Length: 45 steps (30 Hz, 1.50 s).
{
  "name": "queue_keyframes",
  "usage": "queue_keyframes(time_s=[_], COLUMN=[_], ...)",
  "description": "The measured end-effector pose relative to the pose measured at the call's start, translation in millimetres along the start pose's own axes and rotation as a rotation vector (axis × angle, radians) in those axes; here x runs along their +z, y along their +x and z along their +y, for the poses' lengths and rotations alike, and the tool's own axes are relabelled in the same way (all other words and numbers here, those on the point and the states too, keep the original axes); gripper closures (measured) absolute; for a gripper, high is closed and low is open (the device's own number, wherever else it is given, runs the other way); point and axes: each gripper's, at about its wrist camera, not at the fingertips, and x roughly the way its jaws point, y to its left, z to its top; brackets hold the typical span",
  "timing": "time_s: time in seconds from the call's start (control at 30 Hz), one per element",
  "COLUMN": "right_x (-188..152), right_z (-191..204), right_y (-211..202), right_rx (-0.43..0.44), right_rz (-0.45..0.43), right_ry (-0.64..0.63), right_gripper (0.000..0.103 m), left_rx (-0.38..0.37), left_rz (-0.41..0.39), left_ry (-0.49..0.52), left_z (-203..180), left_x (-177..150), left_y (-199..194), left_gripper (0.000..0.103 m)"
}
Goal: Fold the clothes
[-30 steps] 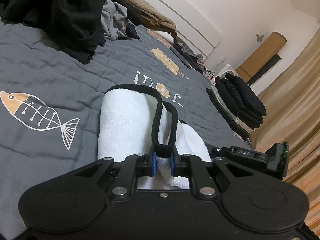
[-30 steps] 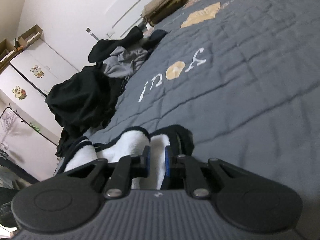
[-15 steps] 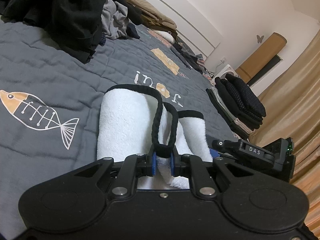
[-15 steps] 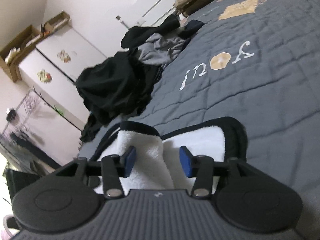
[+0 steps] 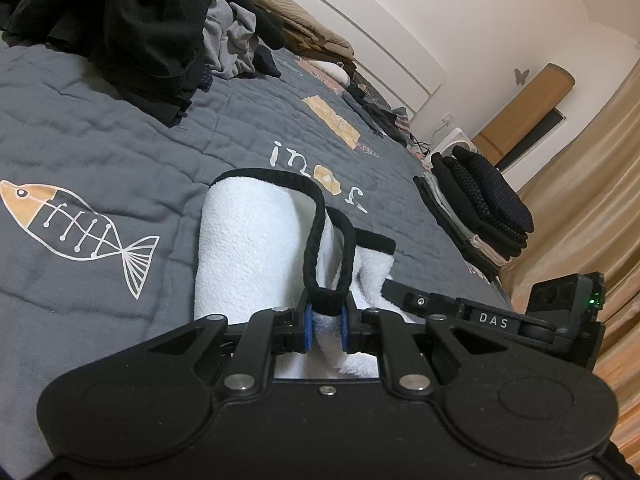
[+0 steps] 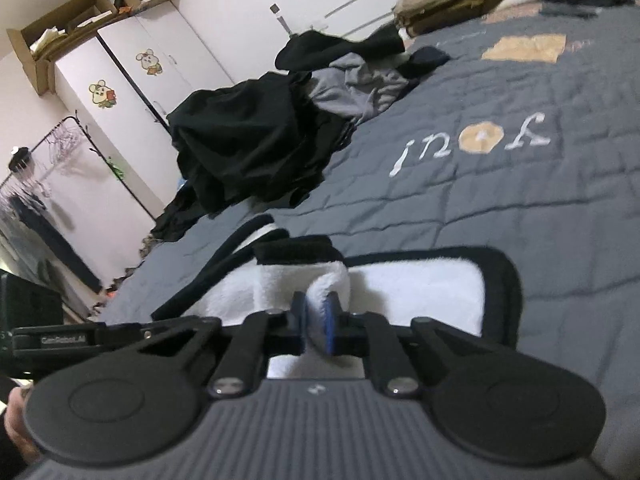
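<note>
The white fleece garment with black trim [image 5: 248,240] lies on the grey quilted bed cover [image 5: 100,140], partly folded, long axis running away from me toward the printed lettering. My left hand-held gripper [image 5: 325,328] pinches its black edge; my right hand-held gripper [image 6: 315,322] is clamped on a white fold. A folded stack [image 5: 476,208] sits at the bed's edge; the dark unfolded heap [image 6: 256,140] remains.

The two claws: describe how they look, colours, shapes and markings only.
Left claw: black body, two round discs, silver screws, blue pads on its fingers. Right claw: same shape with a ribbed grey top and blue pads; seen from the left wrist view, its side reads "DAS" in white beside a green light.
</note>
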Motion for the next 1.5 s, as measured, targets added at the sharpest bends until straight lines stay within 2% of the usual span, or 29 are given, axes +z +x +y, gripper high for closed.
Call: queue_keyframes(time_s=[0.13, 0.23, 0.3, 0.37, 0.43, 0.5, 0.63, 0.67, 0.77, 0.83, 0.93, 0.97, 1.13, 1.23, 1.3, 1.5], right_x=[10, 14, 13, 8, 2, -2, 7, 11, 19, 16, 1, -4, 3, 13, 17, 5], right_z=[-11, -30, -44, -53, -52, -52, -52, -50, -43, -41, -46, -49, -42, -22, 1, 80], right_y=[-19, -35, -39, -35, -25, -20, -35, -42, -44, -33, -6, -1, -9, -25, -34, -40], right_rx=[-0.057, -0.130, -0.201, -0.236, -0.284, -0.328, -0.307, -0.273, -0.151, -0.105, -0.188, -0.197, -0.186, -0.159, -0.143, -0.068], right_rz=[-0.088, -0.158, -0.173, -0.149, -0.104, -0.098, -0.153, -0.181, -0.134, -0.054, 0.082, 0.098, 0.058, -0.005, -0.012, 0.027], right_ry=[0.025, 0.084, 0.123, 0.130, 0.082, 0.056, 0.097, 0.094, 0.098, 0.087, 0.082, 0.099, 0.090, 0.036, -0.042, -0.327], right_gripper=[0.100, 0.100, 0.100, 0.099, 0.098, 0.096, 0.095, 0.095, 0.095, 0.095, 0.095, 0.095, 0.093, 0.081, 0.060, 0.056], left_rx=[0.000, 0.003, 0.004, 0.000, 0.003, 0.004, 0.005, 0.005, 0.006, 0.006, 0.007, 0.006, 0.008, 0.005, -0.002, -0.012], left_rz=[-0.007, -0.007, -0.005, -0.001, 0.001, 0.002, 0.001, 0.001, 0.001, 0.001, 0.000, 0.001, 0.001, 0.005, 0.002, -0.018], left_ry=[0.001, -0.002, -0.001, 0.000, 0.008, 0.004, -0.002, -0.003, 0.000, -0.003, -0.002, -0.001, -0.004, -0.015, -0.022, -0.031], left_z=[0, 1, 1, 0, -1, -1, 1, 0, 0, 0, 0, 0, 0, 0, 0, -1], left_x=[0, 0, 0, 0, -1, -1, -1, -1, -1, -1, -1, -1, 0, 2, 3, 6], left_y=[-1, -1, 0, 1, 2, 2, 2, 2, 2, 2, 1, 1, 1, 0, -2, -12], left_gripper=[0.090, 0.090, 0.090, 0.090, 0.090, 0.090, 0.090, 0.090, 0.090, 0.090, 0.090, 0.090, 0.090, 0.090, 0.090, 0.089])
